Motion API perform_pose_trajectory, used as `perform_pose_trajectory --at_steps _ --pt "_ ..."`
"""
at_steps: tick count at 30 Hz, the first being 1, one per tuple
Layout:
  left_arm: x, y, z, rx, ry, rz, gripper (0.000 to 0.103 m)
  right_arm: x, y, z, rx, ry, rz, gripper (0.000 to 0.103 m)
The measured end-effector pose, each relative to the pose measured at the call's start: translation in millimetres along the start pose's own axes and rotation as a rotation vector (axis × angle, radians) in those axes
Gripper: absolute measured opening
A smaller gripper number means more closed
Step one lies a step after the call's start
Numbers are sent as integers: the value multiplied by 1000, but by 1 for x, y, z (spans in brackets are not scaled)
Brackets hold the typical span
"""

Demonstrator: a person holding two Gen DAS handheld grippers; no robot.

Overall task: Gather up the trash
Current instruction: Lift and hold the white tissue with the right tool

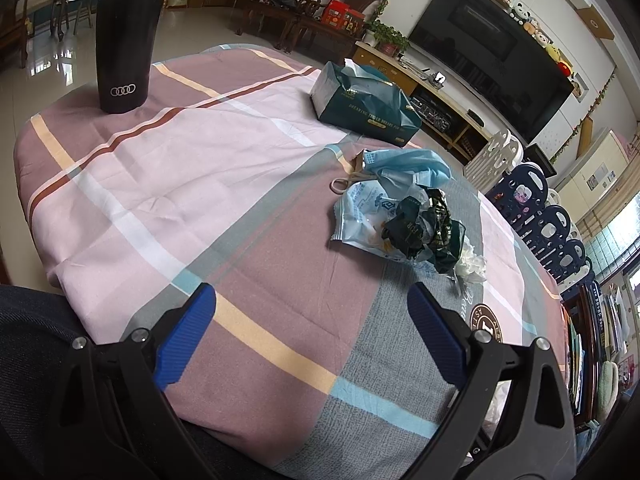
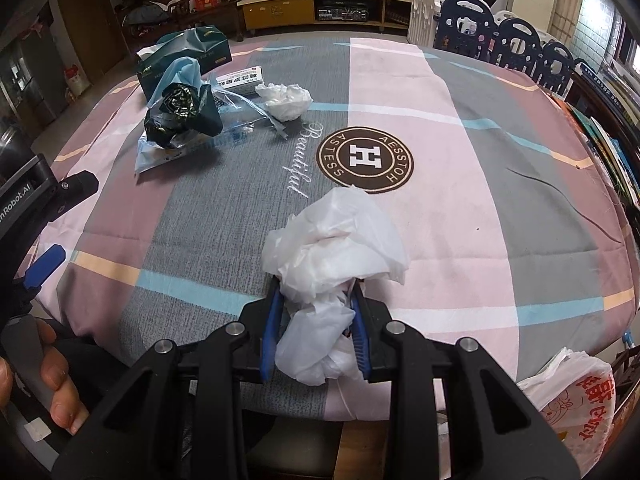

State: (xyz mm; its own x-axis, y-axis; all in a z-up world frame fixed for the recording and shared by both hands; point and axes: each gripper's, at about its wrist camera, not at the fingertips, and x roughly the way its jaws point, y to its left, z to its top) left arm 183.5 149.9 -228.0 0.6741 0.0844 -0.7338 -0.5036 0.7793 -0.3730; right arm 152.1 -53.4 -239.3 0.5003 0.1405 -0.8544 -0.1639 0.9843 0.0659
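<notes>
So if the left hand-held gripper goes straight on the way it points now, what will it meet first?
Probably the tablecloth first. The left hand-held gripper, open, points at bare cloth, and the trash pile lies further on, to the right. Depth is unclear.

A plaid cloth [image 1: 248, 184] in pink, mauve and grey is covering the desk and filling the middle of both views; a round brown emblem [image 2: 365, 159] is showing on it at the centre of the right wrist view. A black tumbler [image 1: 127, 44] is standing upright near the desk's far edge, upper left of the left wrist view. A dark green tissue pack [image 1: 366, 102] is lying at upper centre there. A television [image 1: 492, 52] is hanging on the wall at upper right, above a low wooden cabinet [image 1: 436, 92]. Dark blue and white play-fence panels [image 2: 508, 36] are standing beyond the desk, upper right of the right wrist view. Wooden chairs [image 1: 312, 4] are sitting along the top.
</notes>
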Motion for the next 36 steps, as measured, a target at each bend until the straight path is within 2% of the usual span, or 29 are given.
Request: perform_pose_trajectory --at_steps 21,23,26,28,29,34,36 --pt "2 2 0 -13 6 -4 96 2 -3 -4 31 -2 17 32" --pt "2 7 0 -41 10 -13 96 -2 -6 -3 42 -8 17 32" --pt "6 25 4 -157 44 -45 96 -12 -13 -2 62 -22 22 32" --pt "6 34 8 -217 62 -28 96 -20 -17 -2 74 -36 24 32" --pt "7 34 11 -210 70 -22 96 -24 -20 -3 82 -42 26 32" --pt "18 4 26 -29 51 -2 94 -32 -36 -8 127 -31 39 32" --pt "29 -6 34 13 56 0 94 -33 -42 -10 147 -22 43 32"
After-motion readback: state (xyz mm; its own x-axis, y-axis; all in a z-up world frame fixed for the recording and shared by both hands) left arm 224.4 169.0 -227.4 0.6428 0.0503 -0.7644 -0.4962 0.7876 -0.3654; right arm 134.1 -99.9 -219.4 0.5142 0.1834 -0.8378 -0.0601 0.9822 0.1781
